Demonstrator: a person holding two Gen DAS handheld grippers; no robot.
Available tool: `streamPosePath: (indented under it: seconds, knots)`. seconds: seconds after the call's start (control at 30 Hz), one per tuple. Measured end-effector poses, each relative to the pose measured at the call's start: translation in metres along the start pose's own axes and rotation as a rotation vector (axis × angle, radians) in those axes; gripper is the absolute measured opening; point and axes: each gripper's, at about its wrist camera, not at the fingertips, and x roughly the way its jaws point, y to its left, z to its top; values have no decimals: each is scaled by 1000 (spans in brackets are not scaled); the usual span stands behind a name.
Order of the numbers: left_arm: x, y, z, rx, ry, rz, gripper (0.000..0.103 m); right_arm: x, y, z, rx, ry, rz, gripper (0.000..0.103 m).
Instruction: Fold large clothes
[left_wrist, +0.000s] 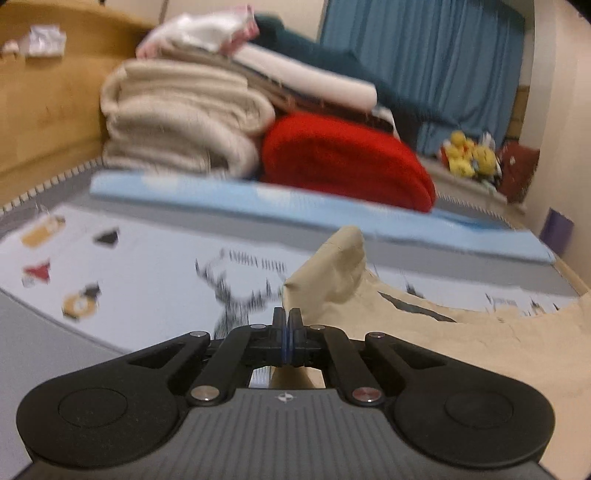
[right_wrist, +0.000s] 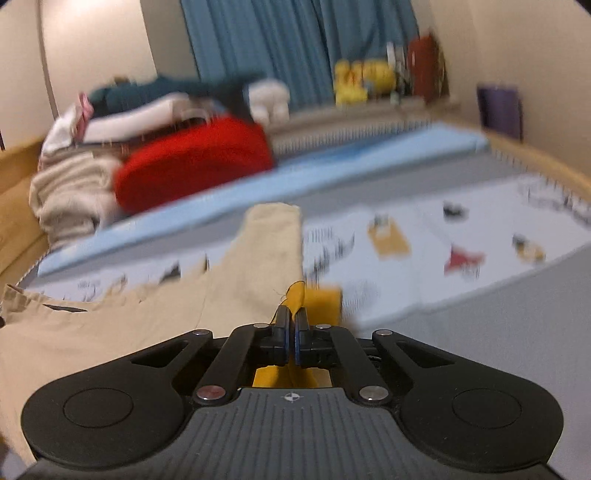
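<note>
Both tongs, left (left_wrist: 287, 314) and right (right_wrist: 291, 314), pinch only thin edges of the beige garment (left_wrist: 424, 350). Judging by that, either edge may slip free under its own drag.

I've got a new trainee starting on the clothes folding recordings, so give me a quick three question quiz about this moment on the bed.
1. True or false: the left gripper stands wide open above the beige garment.
2. What does the right gripper pinch? A) a blue curtain B) a yellow-lined edge of the beige garment C) a white towel
3. What colour is the rolled item beside the stack of cream blankets?

Key:
1. False: its jaws are shut, with beige fabric bunched up at the tips.
2. B: yellow fabric sticks up between the shut jaws.
3. Red.
</note>
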Motion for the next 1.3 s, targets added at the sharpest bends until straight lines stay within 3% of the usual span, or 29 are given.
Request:
streamPosePath:
  seconds: [0.27,0.33,0.37,0.43,0.53,0.6,0.7,0.8,0.87,0.9,0.97,1.0,1.07,1.17,1.23,1.3]
  knots:
    - [18,-23,17,-23,-92,90,0,19,17,20,-14,-137,-104,1]
    - [32,-27,17,-18,-78,108,3,30,24,21,-13,-146,-140,1]
    - [44,-28,14,-24,-32,113,5,39,27,20,-15,-133,-169,1]
    - [68,-25,10,-46,115,107,35,65,27,14,-1,-36,-232,3]
    - [73,-25,2,-55,203,121,38,110,18,-4,37,228,-325,9]
    - [73,-23,0,-78,258,39,38,124,11,-14,72,339,-333,9]
    - [77,-27,-12,-46,368,-52,38,125,9,-17,59,376,-318,13]
    - [88,-33,-33,24,468,-83,38,124,9,-23,23,429,-299,20]
    - [98,-29,-51,84,528,0,38,127,8,-30,-2,479,-295,20]
    - [102,-25,-57,94,556,53,39,126,14,-33,-20,492,-301,15]
    - [102,-13,-57,29,570,112,39,121,18,-37,-43,484,-324,0]
    - [97,-7,-54,-14,560,113,38,119,17,-36,-36,473,-325,0]
    - [83,-4,-46,-37,520,76,37,112,13,-32,-27,434,-370,0]
    - [60,-10,-36,7,497,-7,37,102,1,-26,5,387,-413,0]
    - [44,-15,-33,53,495,-92,37,90,-6,-20,55,340,-378,0]
    - [30,-18,-34,118,509,-182,37,78,-6,-14,50,288,-276,3]
